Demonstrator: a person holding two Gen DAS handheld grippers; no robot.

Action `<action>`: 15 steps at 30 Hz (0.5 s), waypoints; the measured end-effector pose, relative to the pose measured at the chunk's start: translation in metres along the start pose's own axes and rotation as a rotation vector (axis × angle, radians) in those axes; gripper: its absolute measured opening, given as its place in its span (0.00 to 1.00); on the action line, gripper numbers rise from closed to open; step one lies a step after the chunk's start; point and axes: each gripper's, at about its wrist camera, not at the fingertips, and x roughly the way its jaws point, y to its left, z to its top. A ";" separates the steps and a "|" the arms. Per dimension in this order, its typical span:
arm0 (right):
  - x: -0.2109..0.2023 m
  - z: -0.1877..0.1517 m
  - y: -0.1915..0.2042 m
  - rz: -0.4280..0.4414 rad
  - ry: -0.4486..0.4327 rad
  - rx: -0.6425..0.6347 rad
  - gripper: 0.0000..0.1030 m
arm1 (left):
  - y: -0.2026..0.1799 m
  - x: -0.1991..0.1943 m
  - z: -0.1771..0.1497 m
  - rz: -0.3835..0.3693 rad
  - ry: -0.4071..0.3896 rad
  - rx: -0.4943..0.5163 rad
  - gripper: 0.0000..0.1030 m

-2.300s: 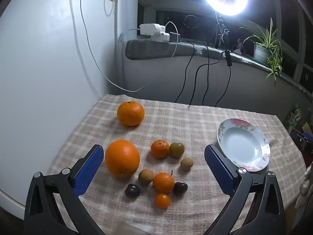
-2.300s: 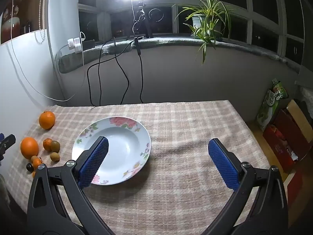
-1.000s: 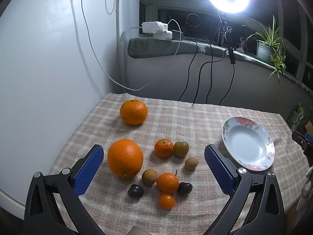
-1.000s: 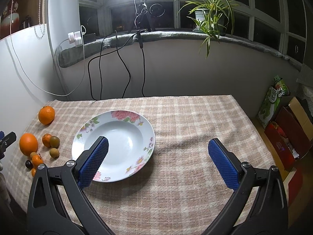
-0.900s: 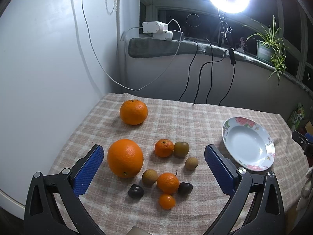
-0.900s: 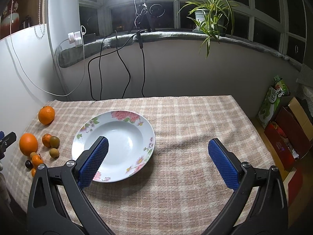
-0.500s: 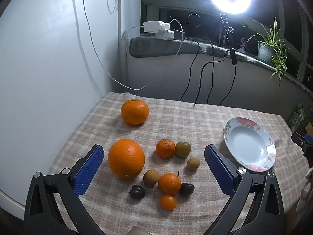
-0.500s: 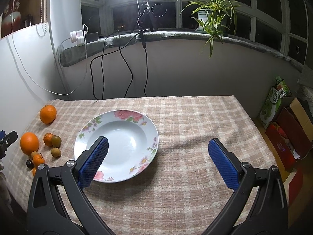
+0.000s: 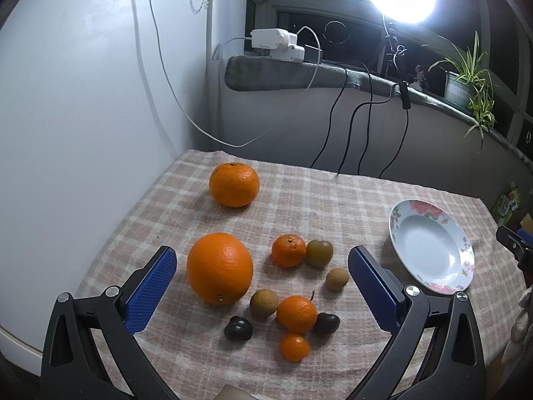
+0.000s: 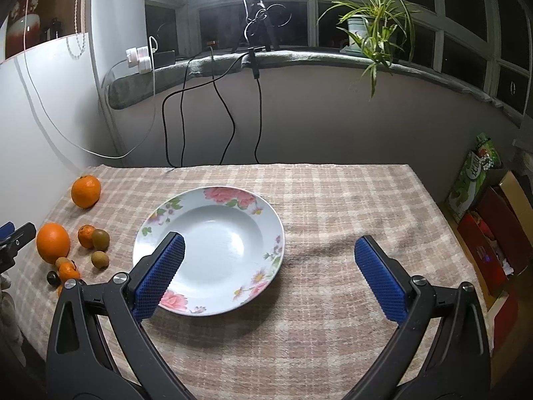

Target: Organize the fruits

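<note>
On the checked tablecloth, a big orange (image 9: pixel 219 267) lies just ahead of my open left gripper (image 9: pixel 261 266), nearer its left finger. A second orange (image 9: pixel 234 184) sits farther back. Small mandarins (image 9: pixel 288 250), brownish round fruits (image 9: pixel 319 252) and dark plums (image 9: pixel 238 329) cluster between the left fingers. The flowered white plate (image 9: pixel 433 246) stands empty at the right. In the right wrist view my right gripper (image 10: pixel 268 266) hangs open over the plate (image 10: pixel 213 243), its left fingertip above the near-left rim. The fruit cluster (image 10: pixel 66 243) shows at the far left.
A white wall panel (image 9: pixel 83 133) borders the table's left side. Black cables (image 10: pixel 213 110) hang from the sill behind the table. Boxes and bags (image 10: pixel 486 220) stand on the floor past the right edge. Bare cloth (image 10: pixel 349 206) lies right of the plate.
Both grippers have drifted slightly; the plate now sits more centred in the right wrist view, and the fruits a little higher in the left. Nothing was grasped.
</note>
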 end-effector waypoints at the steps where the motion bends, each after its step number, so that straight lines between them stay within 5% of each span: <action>1: 0.000 0.001 0.002 0.005 0.000 -0.003 1.00 | 0.001 0.001 0.000 0.001 0.002 -0.003 0.99; 15: 0.010 0.006 0.023 0.042 0.000 -0.044 1.00 | 0.011 0.006 0.002 0.007 0.009 -0.019 0.99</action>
